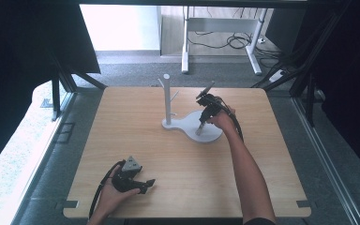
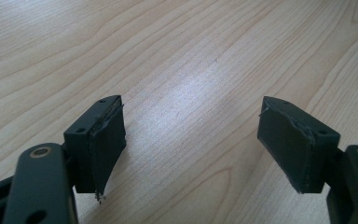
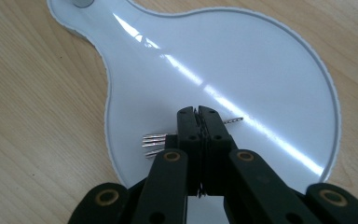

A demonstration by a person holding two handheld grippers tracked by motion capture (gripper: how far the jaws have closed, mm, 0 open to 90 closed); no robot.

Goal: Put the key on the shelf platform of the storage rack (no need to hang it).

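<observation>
A white stand with an upright pegged post (image 1: pixel 167 98) rises from a flat, pear-shaped white base (image 1: pixel 187 123) in the middle of the wooden table. My right gripper (image 1: pixel 201 122) points down over the wide end of that base (image 3: pixel 223 60). Its jaws (image 3: pixel 198 114) are shut on a small thin metal item: thin silver strands (image 3: pixel 154 140) stick out on one side and a fine chain-like end (image 3: pixel 235 120) on the other. My left gripper (image 1: pixel 147 183) rests near the table's front left. It is open (image 2: pixel 191 135), with bare wood between its pads.
The table (image 1: pixel 122 140) ends close in front of the left hand. Beyond its far edge lie grey carpet and a white desk frame (image 1: pixel 220 23) with cables. Dark frame struts (image 1: pixel 61 79) stand at both sides.
</observation>
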